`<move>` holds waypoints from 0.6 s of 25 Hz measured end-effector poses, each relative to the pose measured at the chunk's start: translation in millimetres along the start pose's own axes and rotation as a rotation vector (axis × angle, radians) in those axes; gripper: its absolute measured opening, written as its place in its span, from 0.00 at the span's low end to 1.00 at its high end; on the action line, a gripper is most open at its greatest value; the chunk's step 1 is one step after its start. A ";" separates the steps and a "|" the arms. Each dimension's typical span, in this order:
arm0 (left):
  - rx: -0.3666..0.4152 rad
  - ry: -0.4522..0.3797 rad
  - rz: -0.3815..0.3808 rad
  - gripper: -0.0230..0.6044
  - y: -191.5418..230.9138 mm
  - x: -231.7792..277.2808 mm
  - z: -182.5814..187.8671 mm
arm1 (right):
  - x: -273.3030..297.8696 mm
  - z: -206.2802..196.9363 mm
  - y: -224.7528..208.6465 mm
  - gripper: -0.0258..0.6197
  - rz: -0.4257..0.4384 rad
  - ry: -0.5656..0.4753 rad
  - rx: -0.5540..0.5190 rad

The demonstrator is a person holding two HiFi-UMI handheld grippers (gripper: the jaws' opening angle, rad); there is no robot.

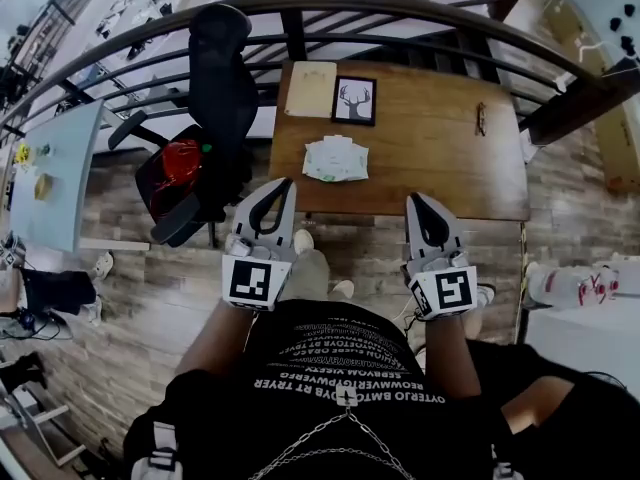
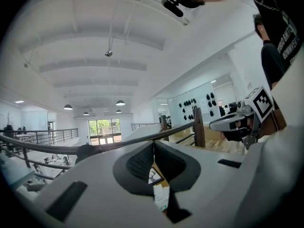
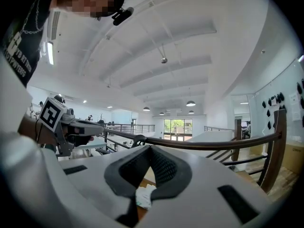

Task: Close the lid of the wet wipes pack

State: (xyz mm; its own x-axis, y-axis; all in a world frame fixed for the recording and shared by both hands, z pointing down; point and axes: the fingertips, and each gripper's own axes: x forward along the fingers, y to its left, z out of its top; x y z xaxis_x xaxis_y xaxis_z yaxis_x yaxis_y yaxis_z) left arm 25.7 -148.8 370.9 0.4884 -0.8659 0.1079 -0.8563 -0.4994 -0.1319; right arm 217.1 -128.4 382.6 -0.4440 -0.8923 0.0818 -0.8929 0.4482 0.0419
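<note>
Head view: the shirt (image 1: 340, 368) fills the lower edge. Ahead of it, the left gripper (image 1: 286, 183) and the right gripper (image 1: 414, 200) stop short of the table (image 1: 450, 168). The wipes pack (image 1: 336, 158) lies on the table, near its front edge, untouched.

Left gripper view: jaws together, nothing between them.

Right gripper view: jaws together, nothing between them.

Rows of white capital lettering cross the person's black T-shirt (image 1: 345, 373), seen upside down and too warped to read. Print on the wet wipes pack (image 1: 336, 159) is too small to read.
</note>
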 end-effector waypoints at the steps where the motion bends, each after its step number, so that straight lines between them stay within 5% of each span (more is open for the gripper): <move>1: 0.000 0.000 -0.001 0.08 2.0 2.8 0.6 | 2.3 -0.6 0.2 0.06 0.000 0.000 0.001; 15: 0.007 -0.016 -0.042 0.08 45.9 65.2 5.1 | 65.0 0.3 -19.6 0.06 -0.049 0.020 0.007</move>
State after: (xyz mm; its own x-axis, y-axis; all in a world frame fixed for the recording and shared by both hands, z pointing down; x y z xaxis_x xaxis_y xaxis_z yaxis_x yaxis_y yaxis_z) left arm 19.1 -228.4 366.9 0.5266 -0.8444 0.0981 -0.8337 -0.5356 -0.1345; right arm 205.7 -195.3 386.9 -0.3979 -0.9120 0.0997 -0.9143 0.4032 0.0393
